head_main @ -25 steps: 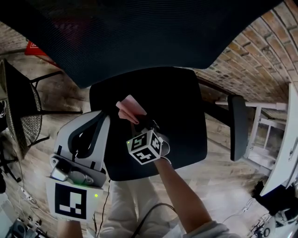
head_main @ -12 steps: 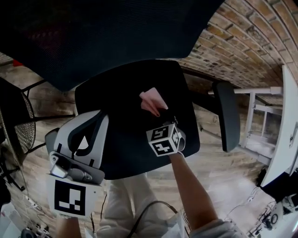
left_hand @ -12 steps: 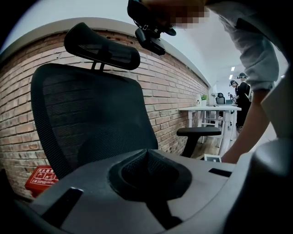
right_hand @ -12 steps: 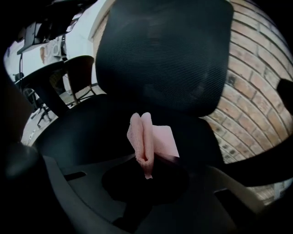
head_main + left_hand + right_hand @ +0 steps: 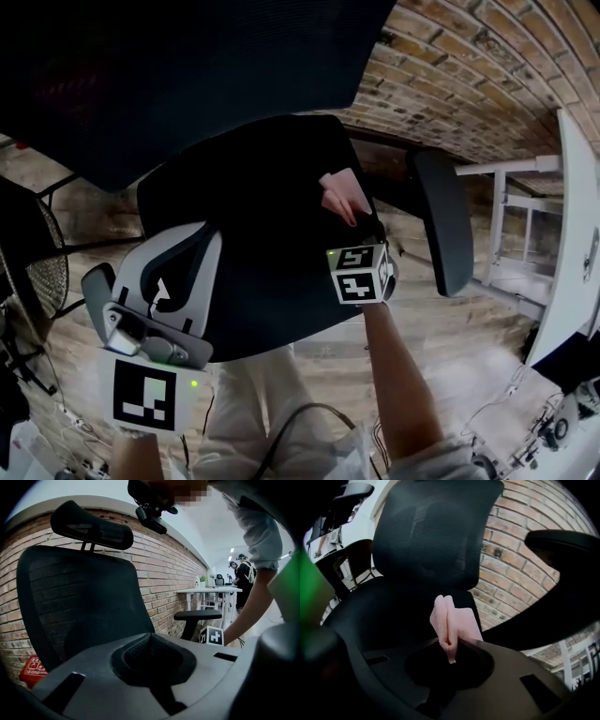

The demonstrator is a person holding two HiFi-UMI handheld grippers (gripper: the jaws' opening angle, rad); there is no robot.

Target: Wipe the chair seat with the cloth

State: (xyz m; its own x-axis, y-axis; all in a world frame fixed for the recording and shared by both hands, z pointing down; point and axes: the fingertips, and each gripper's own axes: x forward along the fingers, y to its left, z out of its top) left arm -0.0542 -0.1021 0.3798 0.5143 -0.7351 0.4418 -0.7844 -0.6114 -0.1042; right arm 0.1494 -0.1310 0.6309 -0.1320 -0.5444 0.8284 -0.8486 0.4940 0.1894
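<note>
The black office chair's seat (image 5: pixel 253 234) fills the middle of the head view. My right gripper (image 5: pixel 354 217) is shut on a folded pink cloth (image 5: pixel 341 194) and holds it down at the seat's right edge, near the armrest (image 5: pixel 441 220). In the right gripper view the cloth (image 5: pixel 452 618) stands pinched in the jaws of that gripper (image 5: pixel 450 649), with the seat (image 5: pixel 389 606) and backrest (image 5: pixel 431 531) beyond. My left gripper (image 5: pixel 192 239) hovers over the seat's front left, shut and empty. Its own view faces the backrest (image 5: pixel 79 602).
A brick wall (image 5: pixel 469 84) runs behind the chair. A white desk (image 5: pixel 574 234) stands at the right, a dark wire-mesh frame (image 5: pixel 42 262) at the left. The person's legs (image 5: pixel 253 403) are below the seat's front edge. People (image 5: pixel 243 573) stand far off.
My right gripper has dragged the pink cloth across the seat from its middle to its right edge. The left gripper has stayed almost where it was.
</note>
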